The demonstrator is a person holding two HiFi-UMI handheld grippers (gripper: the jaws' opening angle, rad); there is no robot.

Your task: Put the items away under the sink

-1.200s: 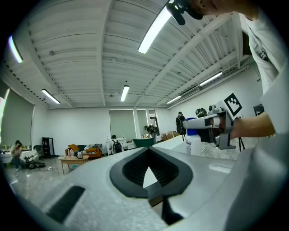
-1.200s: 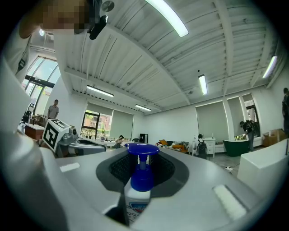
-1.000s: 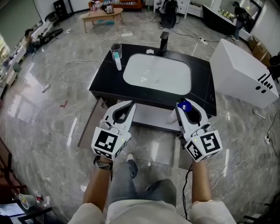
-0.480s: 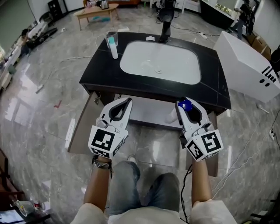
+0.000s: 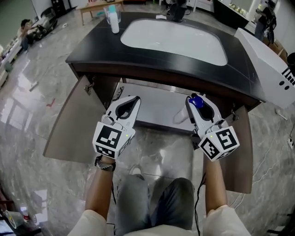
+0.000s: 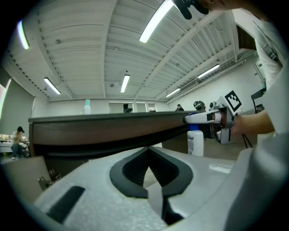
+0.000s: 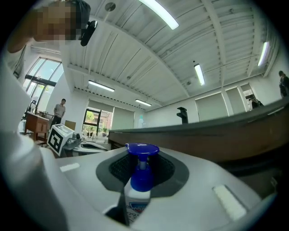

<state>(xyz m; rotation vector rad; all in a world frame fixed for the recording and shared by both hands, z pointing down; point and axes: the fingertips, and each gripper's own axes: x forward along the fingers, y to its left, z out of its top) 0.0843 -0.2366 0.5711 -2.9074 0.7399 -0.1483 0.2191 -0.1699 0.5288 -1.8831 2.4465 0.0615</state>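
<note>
A white pump bottle (image 5: pixel 181 117) with a blue top (image 7: pixel 142 173) is clamped in my right gripper (image 5: pixel 196 102), which is shut on it. The bottle hangs just before the open cabinet (image 5: pixel 152 109) under the black sink counter (image 5: pixel 138 50). My left gripper (image 5: pixel 130 100) is level with it to the left, shut with nothing between its pads (image 6: pixel 156 173). In the left gripper view the bottle (image 6: pixel 195 140) shows to the right below the counter's edge. The cabinet's pale floor looks bare from here; its depth is hidden by the counter.
Both cabinet doors stand swung out, the left door (image 5: pixel 69 122) and the right door (image 5: pixel 244 152), flanking my arms. A white basin (image 5: pixel 173 37) and a faucet (image 5: pixel 177 11) sit in the counter, with a small bottle (image 5: pixel 112 18) at its back left. A white box (image 5: pixel 272 64) stands to the right.
The counter and open cabinet have drawn nearer and larger in the head view. Both grippers have kept their spacing and state, the bottle still in the right one.
</note>
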